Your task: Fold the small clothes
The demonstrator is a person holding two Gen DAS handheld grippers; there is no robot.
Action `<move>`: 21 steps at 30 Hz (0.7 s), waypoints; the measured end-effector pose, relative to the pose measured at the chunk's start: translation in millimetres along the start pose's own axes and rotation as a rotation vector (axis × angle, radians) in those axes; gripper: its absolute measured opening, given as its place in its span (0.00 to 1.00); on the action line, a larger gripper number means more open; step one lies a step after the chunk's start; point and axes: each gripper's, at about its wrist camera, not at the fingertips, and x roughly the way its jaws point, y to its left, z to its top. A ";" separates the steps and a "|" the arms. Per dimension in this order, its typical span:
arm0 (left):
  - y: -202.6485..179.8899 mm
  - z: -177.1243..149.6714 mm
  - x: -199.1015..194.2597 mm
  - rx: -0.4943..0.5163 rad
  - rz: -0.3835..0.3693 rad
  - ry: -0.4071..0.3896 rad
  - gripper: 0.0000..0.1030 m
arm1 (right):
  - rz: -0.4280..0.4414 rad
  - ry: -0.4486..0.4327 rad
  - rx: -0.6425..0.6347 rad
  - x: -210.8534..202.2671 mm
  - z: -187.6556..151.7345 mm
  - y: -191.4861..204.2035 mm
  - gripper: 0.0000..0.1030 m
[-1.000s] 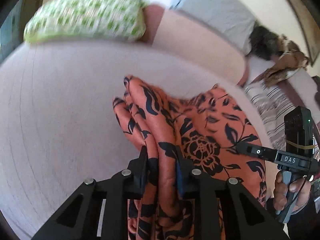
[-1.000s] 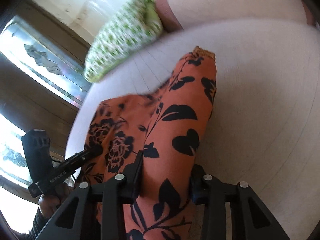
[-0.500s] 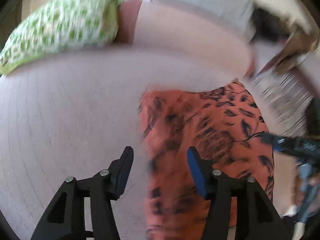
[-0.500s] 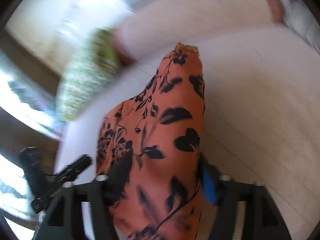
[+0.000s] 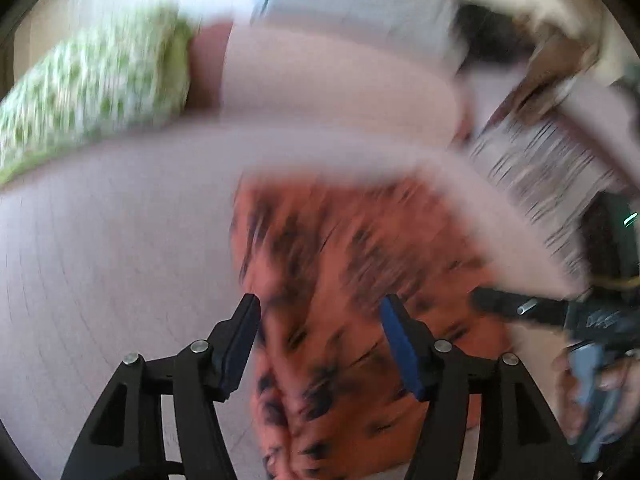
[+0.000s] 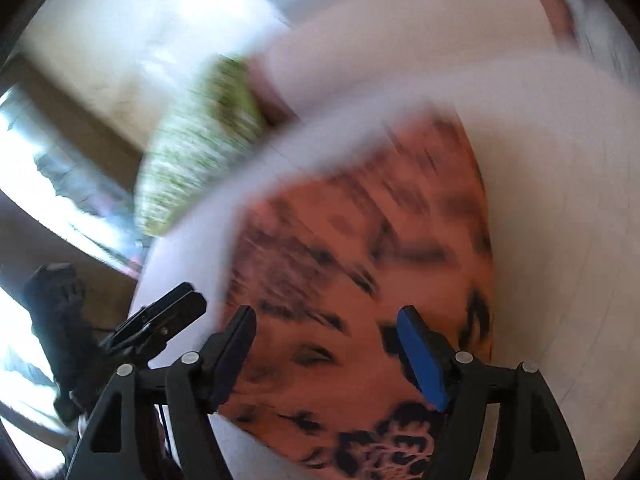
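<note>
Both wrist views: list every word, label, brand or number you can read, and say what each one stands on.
None can be read.
Right claw, seen from the left wrist view: pale marks on its dark body, too blurred to read.
Left claw, seen from the right wrist view: no lettering can be made out.
Orange floral garment: printed pattern only, no text.
Green patterned pillow: pattern only, no text.
</note>
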 end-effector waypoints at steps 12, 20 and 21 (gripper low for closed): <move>-15.0 -34.3 -89.7 -0.022 0.206 -0.120 0.92 | -0.359 -0.093 -0.225 -81.0 -62.2 47.0 0.88; -35.4 -58.9 -131.3 -0.041 0.197 -0.104 0.96 | -0.502 -0.044 -0.279 -105.5 -110.6 61.3 1.00; -38.3 -60.0 -136.1 -0.036 0.207 -0.110 0.96 | -0.504 -0.060 -0.296 -110.6 -110.5 69.2 1.00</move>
